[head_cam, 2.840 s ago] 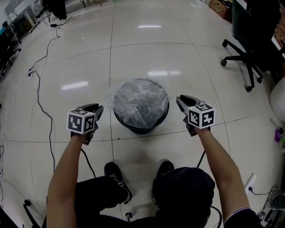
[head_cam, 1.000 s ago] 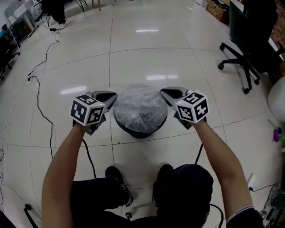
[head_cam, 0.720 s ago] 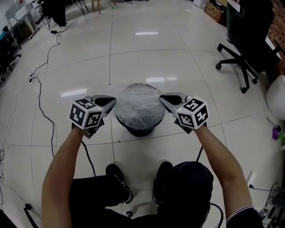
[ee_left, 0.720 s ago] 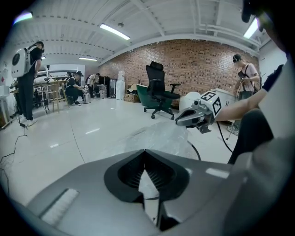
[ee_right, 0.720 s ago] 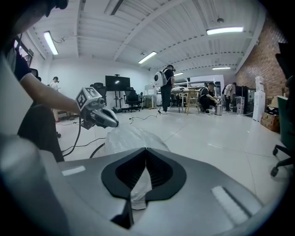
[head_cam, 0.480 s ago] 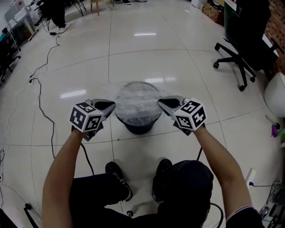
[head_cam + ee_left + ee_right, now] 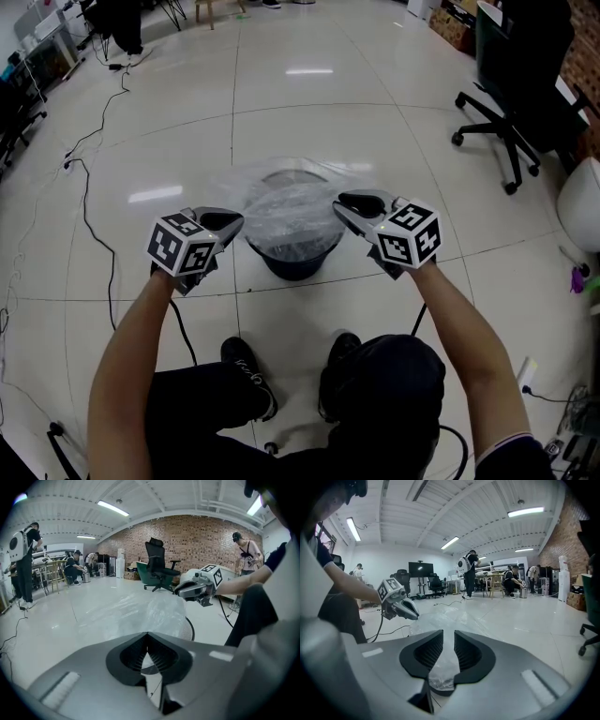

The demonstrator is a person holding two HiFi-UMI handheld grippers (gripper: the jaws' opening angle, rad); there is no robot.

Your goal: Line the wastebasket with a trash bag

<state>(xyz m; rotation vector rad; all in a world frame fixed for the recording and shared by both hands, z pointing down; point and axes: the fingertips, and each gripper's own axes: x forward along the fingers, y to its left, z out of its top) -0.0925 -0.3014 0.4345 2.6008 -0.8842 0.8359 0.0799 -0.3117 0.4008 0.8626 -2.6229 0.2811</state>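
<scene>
A black mesh wastebasket (image 7: pixel 292 258) stands on the floor in front of me. A clear trash bag (image 7: pixel 291 199) lies over its mouth and billows past the far rim. My left gripper (image 7: pixel 231 222) is at the basket's left rim, its jaws closed tip to tip on the bag's film (image 7: pixel 140 613). My right gripper (image 7: pixel 352 202) is at the right rim. Its jaws have just been opening: a gap shows between them in the right gripper view (image 7: pixel 449 637), with the film (image 7: pixel 440 674) in the gap but not pressed. Each gripper shows in the other's view: the right gripper (image 7: pixel 197 588), the left gripper (image 7: pixel 399 605).
A black office chair (image 7: pixel 511 103) stands at the far right, with a white round object (image 7: pixel 583 211) nearer. A cable (image 7: pixel 89 216) trails over the tiled floor on the left. My shoes (image 7: pixel 246 370) are just behind the basket. Several people stand in the room's background.
Both grippers came in from beside the basket to its rim. The bag's film has puffed out wider past the far rim. The right gripper's jaws have parted.
</scene>
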